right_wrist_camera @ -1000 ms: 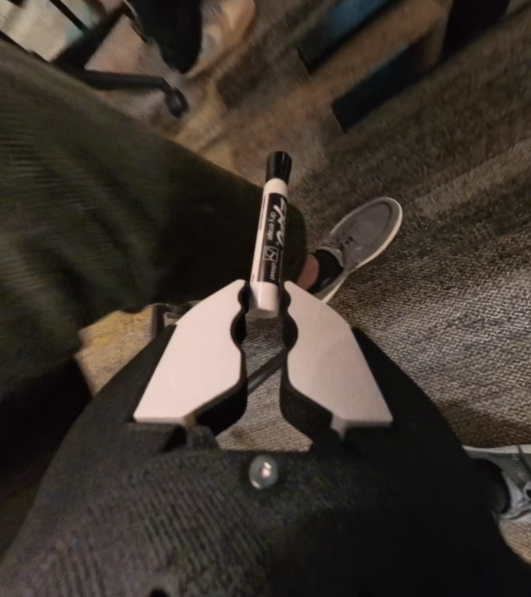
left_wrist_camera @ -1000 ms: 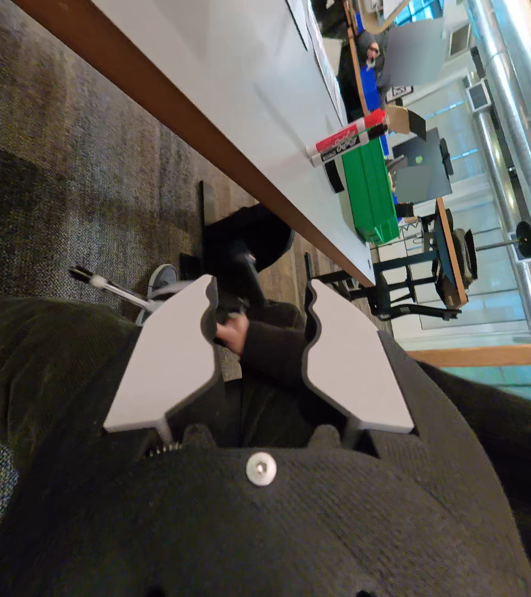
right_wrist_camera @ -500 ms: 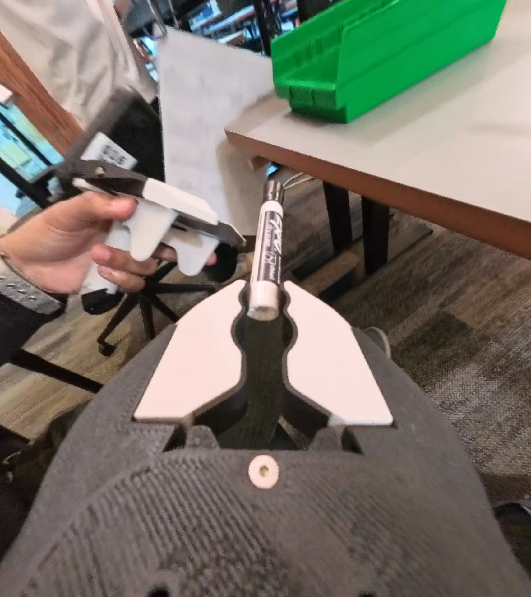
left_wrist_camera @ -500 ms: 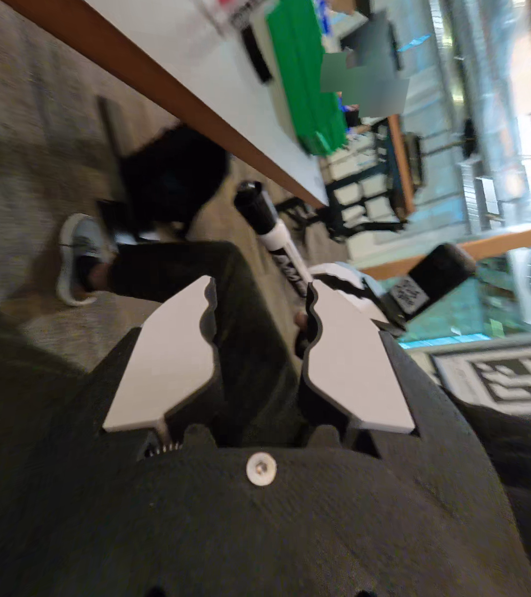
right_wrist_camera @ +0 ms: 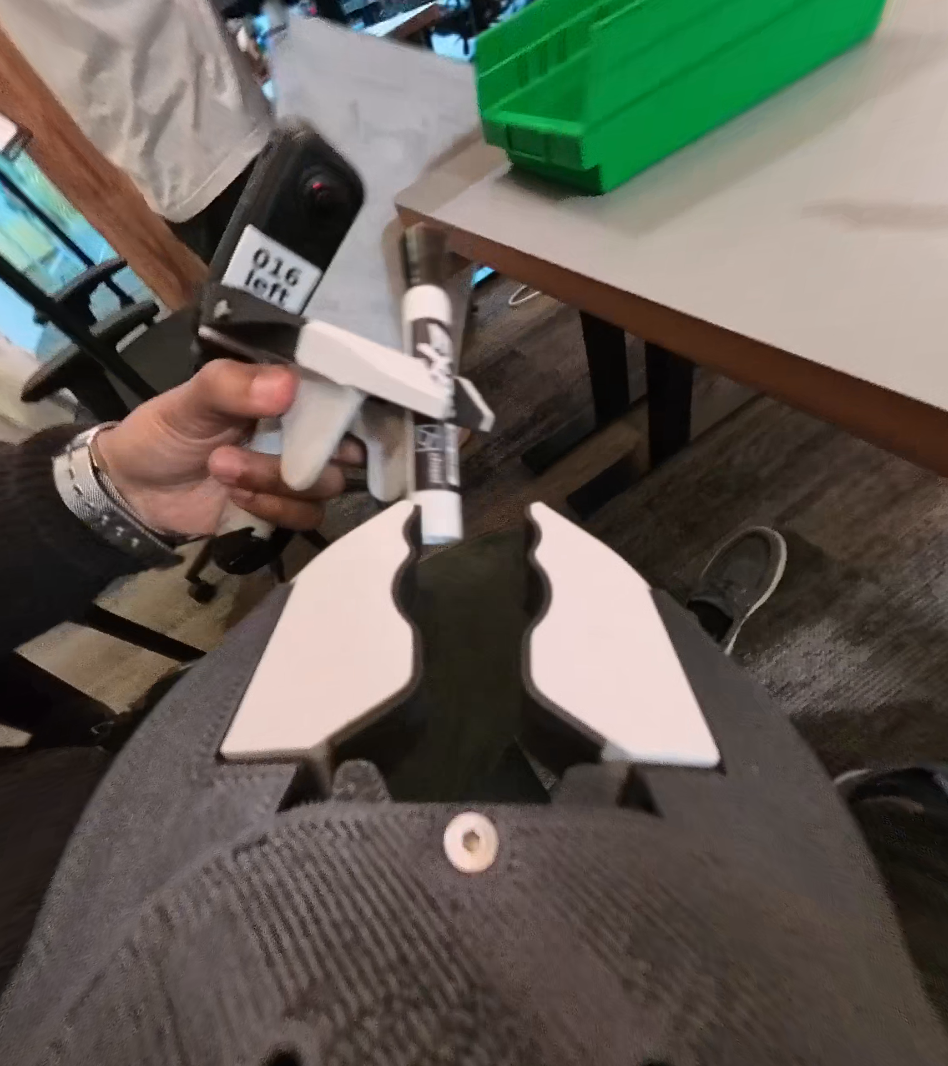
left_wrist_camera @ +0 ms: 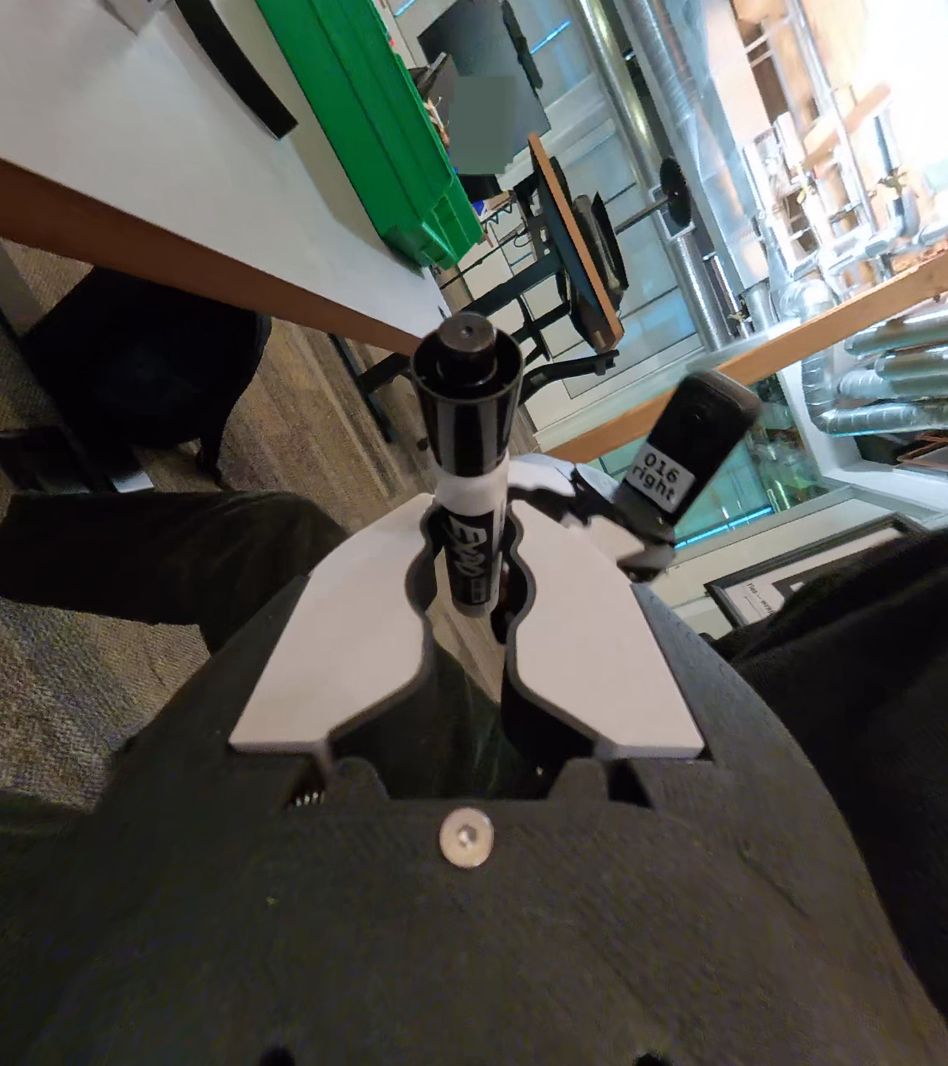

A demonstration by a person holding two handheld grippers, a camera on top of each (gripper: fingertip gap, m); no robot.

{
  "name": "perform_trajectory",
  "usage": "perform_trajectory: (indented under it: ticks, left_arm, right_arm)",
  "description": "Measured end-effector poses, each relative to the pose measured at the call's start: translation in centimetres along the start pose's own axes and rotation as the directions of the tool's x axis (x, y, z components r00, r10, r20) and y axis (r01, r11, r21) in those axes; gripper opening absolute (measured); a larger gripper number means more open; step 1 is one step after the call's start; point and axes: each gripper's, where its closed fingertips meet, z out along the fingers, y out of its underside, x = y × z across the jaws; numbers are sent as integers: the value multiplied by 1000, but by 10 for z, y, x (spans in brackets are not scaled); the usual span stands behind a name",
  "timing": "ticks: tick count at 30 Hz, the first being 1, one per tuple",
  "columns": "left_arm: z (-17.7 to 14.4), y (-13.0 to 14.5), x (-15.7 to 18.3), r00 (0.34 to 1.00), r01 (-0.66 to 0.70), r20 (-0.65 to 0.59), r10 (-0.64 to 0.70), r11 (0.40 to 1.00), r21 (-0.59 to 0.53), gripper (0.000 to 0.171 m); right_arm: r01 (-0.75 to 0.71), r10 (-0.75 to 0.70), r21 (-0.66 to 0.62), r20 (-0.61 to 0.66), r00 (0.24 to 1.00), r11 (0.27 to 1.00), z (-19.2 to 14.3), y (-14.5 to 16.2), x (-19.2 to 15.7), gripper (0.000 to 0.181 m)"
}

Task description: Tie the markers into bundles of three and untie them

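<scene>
Below table height, the left gripper (left_wrist_camera: 470, 568) pinches a black-capped marker (left_wrist_camera: 467, 461) about mid-barrel, its fingers pressed against the barrel. The right gripper (right_wrist_camera: 473, 522) stands with its fingers spread; the marker's white end lies just at the inner tip of its left finger (right_wrist_camera: 345, 623), ungripped. A hand (right_wrist_camera: 195, 444) holds the left tool. Beyond, a green bin (right_wrist_camera: 650, 86) sits on the grey table (right_wrist_camera: 777, 242).
</scene>
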Motion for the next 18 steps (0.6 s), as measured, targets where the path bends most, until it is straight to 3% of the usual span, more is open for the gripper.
perform_trajectory:
  ticks: [2, 4, 7, 10, 12, 14, 16, 18]
  left_arm:
    - [-2, -7, -17, 996, -62, 58, 62, 998, 9, 19]
    - [-7, -21, -38, 961, -208, 189, 201, 978, 18, 19]
    - [-1, -63, -57, 840, -438, 352, 414, 899, -11, 19]
    - [27, -109, -67, 759, -528, 411, 506, 846, -66, 20]
    - [47, -135, -67, 767, -523, 405, 498, 851, -56, 20]
    - [63, -155, -66, 764, -539, 390, 514, 841, -52, 21]
    - [71, -167, -81, 687, -585, 447, 573, 801, -128, 20]
    - [76, -176, -90, 606, -645, 477, 637, 744, -175, 21]
  right_arm:
    - [-101, 101, 21, 2, 995, 995, -10, -2, 27, 35]
    - [-229, 225, 58, 56, 973, 972, -14, -2, 51, 37]
    - [-423, 398, 129, 183, 899, 897, -15, -5, 78, 37]
    - [-502, 445, 209, 265, 855, 839, -16, -32, 98, 36]
    - [-434, 371, 237, 268, 889, 869, -19, -60, 102, 37]
    - [-283, 236, 271, 193, 952, 920, -23, -92, 107, 34]
    - [-105, 94, 304, 53, 994, 947, -28, -123, 120, 36]
    - [116, -82, 336, -112, 990, 935, -32, -143, 140, 33]
